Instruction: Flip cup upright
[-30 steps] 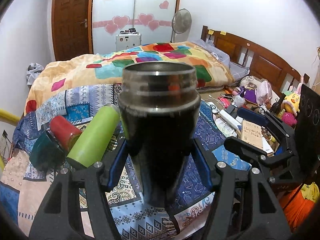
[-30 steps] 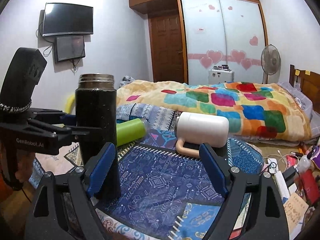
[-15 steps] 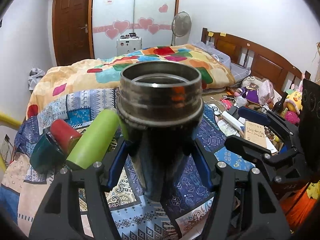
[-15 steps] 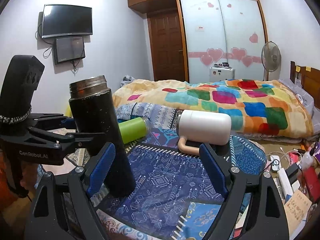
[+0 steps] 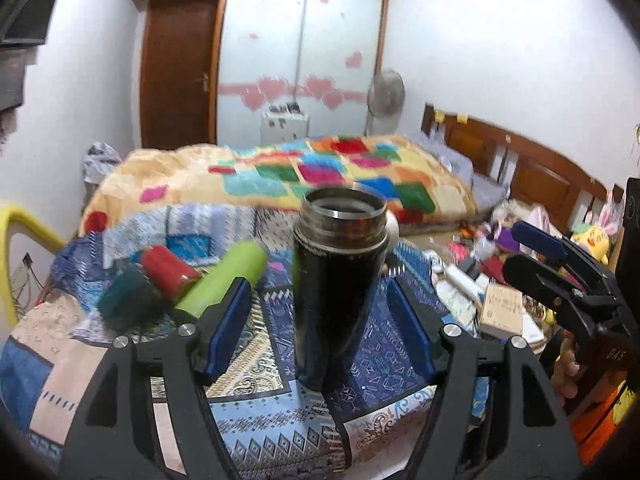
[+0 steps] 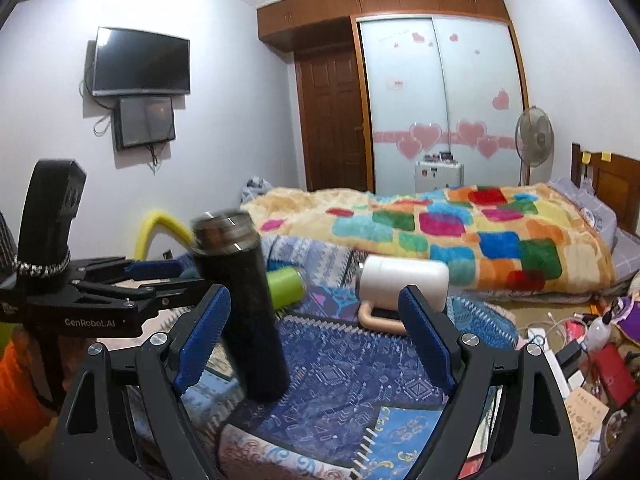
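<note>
A black steel flask stands mouth up on the patterned blue cloth, leaning a little. My left gripper is open, its blue pads apart on either side of the flask and not touching it. In the right wrist view the flask leans left, with the left gripper just behind it. My right gripper is open and empty, to the right of the flask.
A green bottle, a red cup and a teal cup lie on their sides at left. A white mug with a beige handle lies behind. A bed is beyond; clutter at right.
My left gripper has opened and let go of the black flask, then drawn back from it. The flask now stands on the cloth, tilted. The right gripper stayed open.
</note>
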